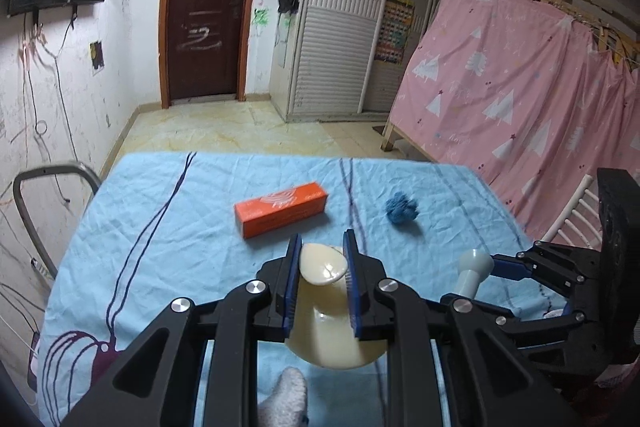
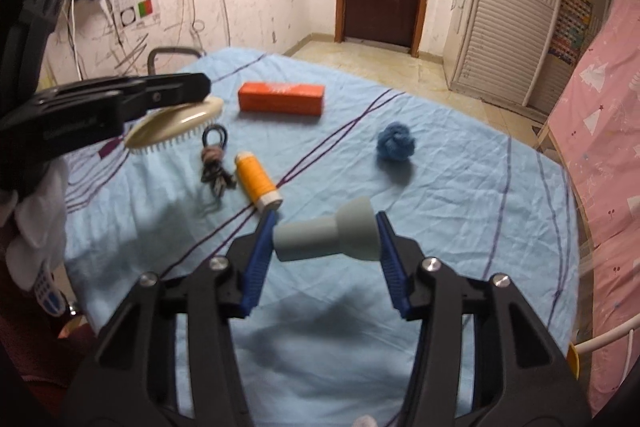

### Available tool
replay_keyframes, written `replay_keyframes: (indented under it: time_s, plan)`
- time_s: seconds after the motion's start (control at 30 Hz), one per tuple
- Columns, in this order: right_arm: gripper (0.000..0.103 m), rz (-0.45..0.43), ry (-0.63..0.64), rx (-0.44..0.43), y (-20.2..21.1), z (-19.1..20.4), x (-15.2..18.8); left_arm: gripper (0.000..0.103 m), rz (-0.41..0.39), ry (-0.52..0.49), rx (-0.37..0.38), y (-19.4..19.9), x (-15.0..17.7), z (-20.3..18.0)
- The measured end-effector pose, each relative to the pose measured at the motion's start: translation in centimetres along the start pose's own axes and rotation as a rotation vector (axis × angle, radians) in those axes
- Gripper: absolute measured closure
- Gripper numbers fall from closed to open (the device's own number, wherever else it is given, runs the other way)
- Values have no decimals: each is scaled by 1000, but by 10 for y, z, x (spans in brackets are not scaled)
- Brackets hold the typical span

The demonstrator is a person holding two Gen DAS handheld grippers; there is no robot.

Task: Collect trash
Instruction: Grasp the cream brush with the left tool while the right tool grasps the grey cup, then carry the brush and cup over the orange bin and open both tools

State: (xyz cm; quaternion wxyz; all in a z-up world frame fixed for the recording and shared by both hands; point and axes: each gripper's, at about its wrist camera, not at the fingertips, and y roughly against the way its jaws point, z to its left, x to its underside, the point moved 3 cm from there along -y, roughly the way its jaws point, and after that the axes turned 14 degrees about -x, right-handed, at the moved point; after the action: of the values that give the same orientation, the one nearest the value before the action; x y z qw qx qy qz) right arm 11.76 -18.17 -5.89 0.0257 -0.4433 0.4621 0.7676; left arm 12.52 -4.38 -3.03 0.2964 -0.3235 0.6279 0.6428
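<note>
My left gripper (image 1: 322, 247) is shut on a cream hairbrush (image 1: 322, 265), held above the blue tablecloth (image 1: 160, 227); the brush also shows in the right wrist view (image 2: 180, 123) with its bristles down. My right gripper (image 2: 326, 223) is shut on a grey funnel-shaped plastic piece (image 2: 328, 237), lifted above the cloth; it also shows in the left wrist view (image 1: 474, 271). On the cloth lie an orange box (image 2: 280, 98), a blue yarn ball (image 2: 394, 143), an orange thread spool (image 2: 256, 181) and a bundle of hair ties (image 2: 214, 163).
A metal chair back (image 1: 36, 199) stands at the table's left edge. A pink curtain (image 1: 520, 87) hangs on the right, with a white rail (image 2: 608, 337) by the table's near right corner. Tiled floor and a dark door (image 1: 204, 15) lie beyond.
</note>
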Motion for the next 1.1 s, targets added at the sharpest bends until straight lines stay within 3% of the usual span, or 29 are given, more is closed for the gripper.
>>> replay_keyframes:
  time_s: [0.47, 0.87, 1.1]
  plan:
    - [55, -168, -130, 99, 80, -57, 23, 91, -88, -111, 89, 37, -19, -75]
    - [55, -277, -301, 243, 159, -133, 83, 91, -104, -282, 227, 52, -13, -188]
    - [55, -297, -380, 296, 180, -162, 116, 91, -85, -364, 297, 53, 1, -242]
